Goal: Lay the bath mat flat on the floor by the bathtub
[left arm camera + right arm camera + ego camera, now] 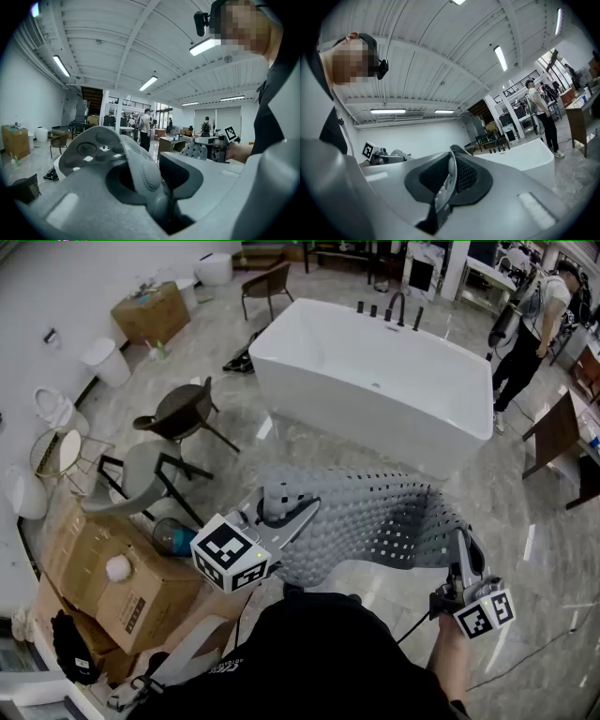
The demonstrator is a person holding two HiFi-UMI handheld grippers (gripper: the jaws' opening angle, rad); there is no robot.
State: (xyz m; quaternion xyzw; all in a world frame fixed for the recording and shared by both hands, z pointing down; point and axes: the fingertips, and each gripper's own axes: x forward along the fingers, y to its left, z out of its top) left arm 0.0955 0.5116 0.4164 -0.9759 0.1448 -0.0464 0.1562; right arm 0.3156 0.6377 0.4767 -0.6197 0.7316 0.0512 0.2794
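bath mat [375, 521] held in the air between both claws, just short of the bathtub [375, 381]

head view: the left gripper [284, 514] and right gripper [461, 549] each pinch one end of the grey mat, which hangs above the glossy, marble-look floor [525, 549] near the tub's smooth white long side. i'd judge both ends should go down level together, the edge parallel to the tub, and be let go only once no fold remains. left gripper view: jaws narrow, clamped on a thick bunched fold of soft, rubbery mat, studded with round cups and small square holes. right gripper view: jaws almost together, nipping a thin mat edge.
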